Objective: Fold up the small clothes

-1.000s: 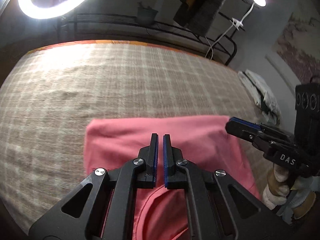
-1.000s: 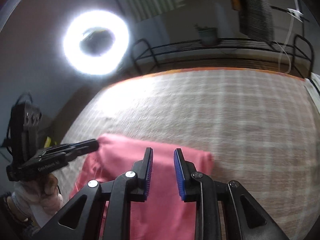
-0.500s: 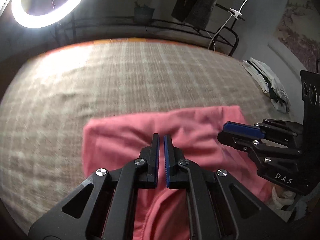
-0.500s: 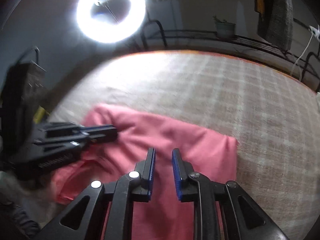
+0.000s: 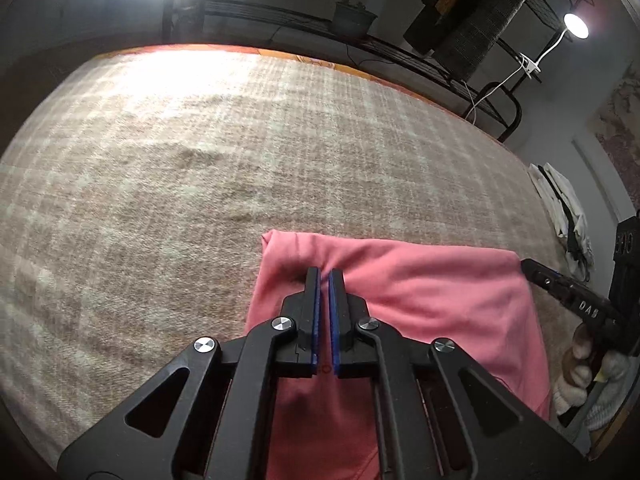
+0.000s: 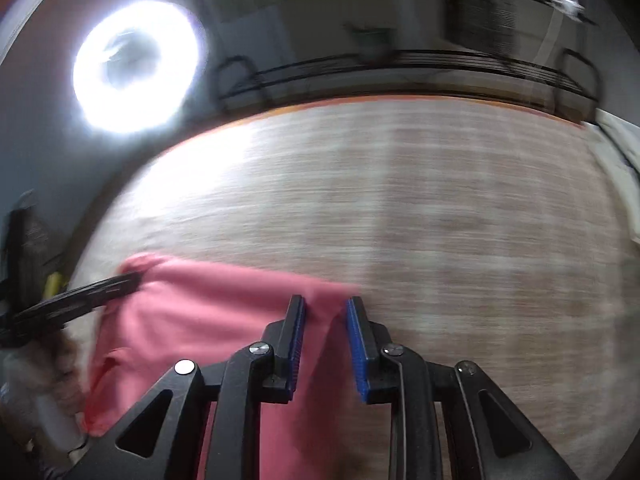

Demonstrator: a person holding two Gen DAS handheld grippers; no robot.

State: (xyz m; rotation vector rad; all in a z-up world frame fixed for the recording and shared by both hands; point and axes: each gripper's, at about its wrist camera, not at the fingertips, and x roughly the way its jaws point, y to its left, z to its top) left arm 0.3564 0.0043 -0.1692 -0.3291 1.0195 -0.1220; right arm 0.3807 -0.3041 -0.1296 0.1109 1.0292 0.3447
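On the plaid bedspread (image 5: 240, 168), left gripper (image 5: 325, 276) pinches the pink garment (image 5: 432, 300) to carry its fold; right gripper (image 6: 325, 304), released, straddles the far corner.

The soft pink cotton garment (image 5: 432, 300) is cut off at six o'clock; the right wrist view is motion-blurred.

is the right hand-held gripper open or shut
Open: the right hand-held gripper shows a clear gap between its blue pads, over the pink garment corner.
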